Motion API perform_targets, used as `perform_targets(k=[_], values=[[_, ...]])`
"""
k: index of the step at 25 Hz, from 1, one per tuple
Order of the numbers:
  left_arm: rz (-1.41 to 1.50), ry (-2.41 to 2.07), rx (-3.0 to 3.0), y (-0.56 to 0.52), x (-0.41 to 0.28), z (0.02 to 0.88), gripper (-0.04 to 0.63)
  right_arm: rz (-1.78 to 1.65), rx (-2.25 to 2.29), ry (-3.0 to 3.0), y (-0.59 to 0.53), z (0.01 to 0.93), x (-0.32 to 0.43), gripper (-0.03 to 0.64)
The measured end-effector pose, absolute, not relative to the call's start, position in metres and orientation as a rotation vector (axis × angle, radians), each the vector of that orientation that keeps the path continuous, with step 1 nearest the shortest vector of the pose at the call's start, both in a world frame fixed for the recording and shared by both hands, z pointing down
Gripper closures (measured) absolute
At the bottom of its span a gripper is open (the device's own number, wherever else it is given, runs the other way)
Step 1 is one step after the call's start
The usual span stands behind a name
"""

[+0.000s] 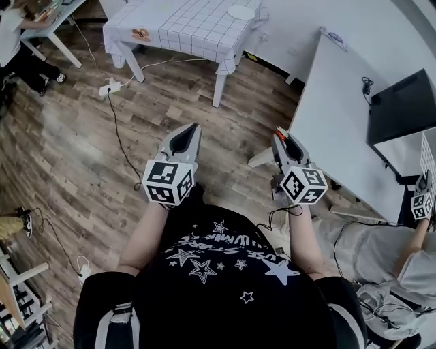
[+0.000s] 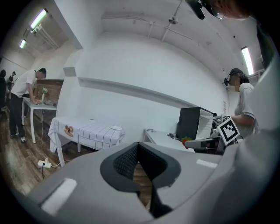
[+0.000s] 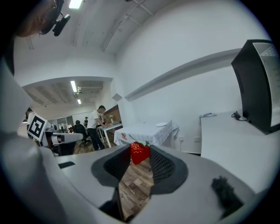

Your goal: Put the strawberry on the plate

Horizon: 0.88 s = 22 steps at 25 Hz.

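A red strawberry [image 3: 140, 153] is pinched between the tips of my right gripper [image 3: 140, 151], which is shut on it. In the head view the same gripper [image 1: 278, 135] is held in the air over the wooden floor, with the strawberry [image 1: 280, 135] a red speck at its tip. The left gripper view also catches the strawberry [image 2: 187, 142] from the side. My left gripper [image 1: 193, 128] hangs beside the right one, shut, with nothing between its jaws [image 2: 138, 146]. A white plate [image 1: 240, 12] lies on the checked-cloth table [image 1: 184, 31] well ahead of both grippers; the same plate [image 3: 161, 124] appears in the right gripper view.
A long white desk [image 1: 340, 116] with a dark monitor [image 1: 402, 105] runs along the right. A power strip [image 1: 109, 88] and its black cable [image 1: 122, 146] lie on the floor at left. Another person [image 1: 381, 252] sits at the right; one more stands at a far table [image 2: 26, 94].
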<state>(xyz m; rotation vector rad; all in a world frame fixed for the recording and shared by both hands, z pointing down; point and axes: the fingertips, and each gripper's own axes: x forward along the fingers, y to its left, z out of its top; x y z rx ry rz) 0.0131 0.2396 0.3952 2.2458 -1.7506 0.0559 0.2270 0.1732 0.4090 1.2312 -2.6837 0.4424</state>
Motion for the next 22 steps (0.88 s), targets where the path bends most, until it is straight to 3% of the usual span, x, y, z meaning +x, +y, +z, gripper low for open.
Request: perform_targets(k=[10,22], values=[[0.056,-1.725,2.244,0.136,-0.074,0.389,0.588,0.457,1.281,-2.638,0.079,0.404,0.156,0.472],[0.079,-1.575,2.310,0.061,-0.116,0.406,0.588,0.505,1.374,-2.558,0.021,0.413,0.113,0.472]])
